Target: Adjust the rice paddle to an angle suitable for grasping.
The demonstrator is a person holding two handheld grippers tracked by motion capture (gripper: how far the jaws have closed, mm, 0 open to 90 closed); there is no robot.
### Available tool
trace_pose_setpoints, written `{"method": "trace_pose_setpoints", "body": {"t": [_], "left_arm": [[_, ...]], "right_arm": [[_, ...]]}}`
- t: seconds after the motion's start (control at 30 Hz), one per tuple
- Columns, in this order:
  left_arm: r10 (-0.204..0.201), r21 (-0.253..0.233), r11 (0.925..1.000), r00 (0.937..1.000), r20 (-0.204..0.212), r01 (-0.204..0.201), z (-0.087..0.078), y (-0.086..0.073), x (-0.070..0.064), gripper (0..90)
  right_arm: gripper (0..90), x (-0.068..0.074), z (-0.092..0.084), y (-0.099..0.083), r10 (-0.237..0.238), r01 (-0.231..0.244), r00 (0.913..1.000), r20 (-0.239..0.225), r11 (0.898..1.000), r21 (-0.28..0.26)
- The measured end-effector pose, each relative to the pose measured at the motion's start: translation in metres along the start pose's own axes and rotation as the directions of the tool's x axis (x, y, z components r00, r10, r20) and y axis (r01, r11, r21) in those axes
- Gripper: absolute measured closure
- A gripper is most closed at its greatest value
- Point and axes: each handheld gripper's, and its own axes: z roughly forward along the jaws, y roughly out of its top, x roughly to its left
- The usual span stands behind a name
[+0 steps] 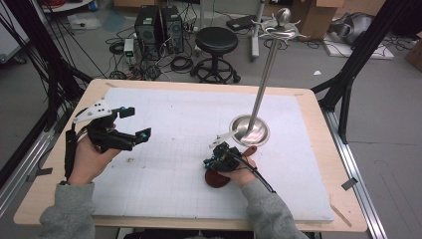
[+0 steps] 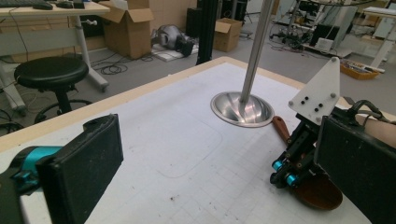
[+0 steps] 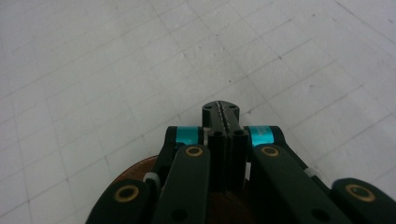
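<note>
Brown wooden spoon [image 1: 219,178] lay under pressed-together right gripper [image 1: 215,160], ungripped; left gripper [image 1: 130,133] spread; likely missed grasp.

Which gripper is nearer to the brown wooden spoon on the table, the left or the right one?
Right. The right gripper is directly over the brown wooden spoon, jaws shut, whether touching it is unclear. The left gripper stands open, well apart across the white mat.
</note>
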Motion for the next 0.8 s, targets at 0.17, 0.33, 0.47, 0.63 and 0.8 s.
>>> {"method": "trace_pose_setpoints", "body": {"t": [0.17,0.33,0.47,0.63,0.8], "left_arm": [[-0.005,-0.013,0.9999,1.0000,0.004,0.005,0.002,0.001,0.002,1.7],[-0.013,-0.010,0.9999,0.9999,0.006,0.013,0.005,0.000,0.004,1.7],[-0.017,-0.005,0.9998,0.9998,0.006,0.017,0.007,0.000,0.005,1.7],[-0.020,-0.009,0.9998,0.9998,0.007,0.020,0.007,0.000,0.006,1.7],[-0.028,-0.010,0.9996,0.9996,0.002,0.028,0.007,0.000,0.009,1.7]], "right_arm": [[90.0,0.000,-0.004,-0.005,0.000,0.000,1.0000,0.002,1.000,-0.003],[90.0,0.001,-0.009,-0.011,0.011,-0.011,0.9999,-0.003,1.000,-0.003],[90.0,0.002,-0.012,-0.016,0.005,-0.005,1.0000,-0.003,1.000,-0.009],[90.0,0.004,-0.019,-0.023,-0.014,0.014,0.9999,0.009,1.000,-0.005],[90.0,0.006,-0.025,-0.030,-0.023,0.023,0.9997,0.012,1.000,0.000]]}}
